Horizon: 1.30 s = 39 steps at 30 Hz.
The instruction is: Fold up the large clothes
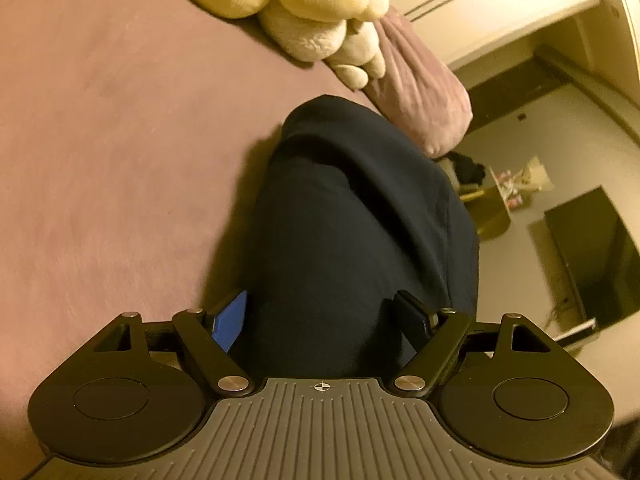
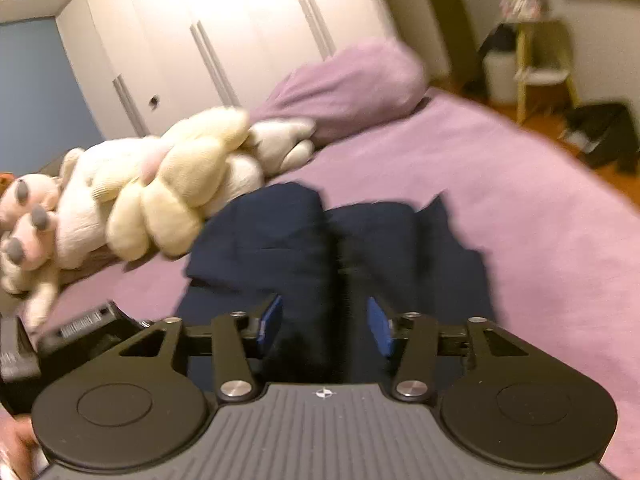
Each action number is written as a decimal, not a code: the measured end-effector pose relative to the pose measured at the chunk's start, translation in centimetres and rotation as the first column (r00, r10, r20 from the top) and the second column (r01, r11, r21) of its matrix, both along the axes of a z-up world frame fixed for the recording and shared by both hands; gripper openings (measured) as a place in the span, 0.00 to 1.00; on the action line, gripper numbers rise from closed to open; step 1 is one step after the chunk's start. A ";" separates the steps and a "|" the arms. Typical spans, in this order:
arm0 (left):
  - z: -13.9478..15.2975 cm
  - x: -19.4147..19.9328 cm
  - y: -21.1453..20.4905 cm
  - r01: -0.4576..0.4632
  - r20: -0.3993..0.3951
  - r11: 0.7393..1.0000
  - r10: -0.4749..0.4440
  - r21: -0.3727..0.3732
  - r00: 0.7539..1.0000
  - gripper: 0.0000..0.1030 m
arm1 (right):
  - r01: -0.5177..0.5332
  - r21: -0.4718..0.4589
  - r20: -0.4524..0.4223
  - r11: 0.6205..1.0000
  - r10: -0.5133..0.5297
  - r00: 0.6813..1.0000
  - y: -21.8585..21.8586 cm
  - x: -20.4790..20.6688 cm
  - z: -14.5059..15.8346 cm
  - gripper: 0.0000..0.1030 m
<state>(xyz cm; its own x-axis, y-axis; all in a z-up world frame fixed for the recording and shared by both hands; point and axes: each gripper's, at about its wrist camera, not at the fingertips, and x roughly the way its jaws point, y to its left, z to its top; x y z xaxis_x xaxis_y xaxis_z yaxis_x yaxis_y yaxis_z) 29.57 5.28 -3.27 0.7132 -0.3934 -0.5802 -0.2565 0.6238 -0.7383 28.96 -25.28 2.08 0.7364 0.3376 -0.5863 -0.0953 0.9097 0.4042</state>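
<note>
A dark navy garment (image 1: 352, 216) hangs bunched from my left gripper (image 1: 320, 320), whose blue-padded fingers are closed on the cloth above the purple bed (image 1: 100, 160). In the right wrist view the same navy garment (image 2: 288, 240) lies in thick folds on the bed (image 2: 540, 240). My right gripper (image 2: 324, 324) has its blue pads pressed against a bundle of the cloth between them. The fingertips of both grippers are partly hidden by the fabric.
Cream and white plush toys (image 2: 172, 188) lie at the head of the bed, also in the left wrist view (image 1: 316, 4). A purple pillow (image 2: 348, 84) sits beside them. White wardrobe doors (image 2: 208, 32) stand behind. A yellow stool (image 2: 544, 64) and dark bag (image 2: 604, 132) are on the floor.
</note>
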 end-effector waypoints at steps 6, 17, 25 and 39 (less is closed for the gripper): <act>1.2 -0.1 -1.3 0.044 0.019 0.997 -0.046 0.067 0.999 0.81 | 0.000 -0.030 -0.080 1.000 -0.002 0.997 2.9 2.8 -1.8 0.22; 3.0 -0.5 -5.7 0.118 0.081 0.973 -0.136 0.198 0.987 0.81 | 0.136 -0.302 0.001 0.944 -0.143 0.990 1.0 -0.5 -0.9 0.11; 2.8 -1.3 -5.5 0.092 0.127 0.984 -0.112 0.155 0.986 0.81 | 0.110 0.062 0.098 0.992 -0.116 0.988 0.8 1.7 4.9 0.18; 3.3 1.9 -4.0 -0.027 0.175 0.983 -0.005 0.180 0.985 0.86 | 0.070 -0.331 0.084 0.941 -0.045 0.995 6.2 7.9 -5.9 0.14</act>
<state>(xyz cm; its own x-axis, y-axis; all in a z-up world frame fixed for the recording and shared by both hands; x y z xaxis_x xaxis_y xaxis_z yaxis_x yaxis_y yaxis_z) 31.43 1.28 0.01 0.8133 -0.2846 -0.5075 -0.1419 0.7489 -0.6473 36.87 -19.06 -3.84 0.7947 0.0884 -0.6006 -0.0572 0.9958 0.0710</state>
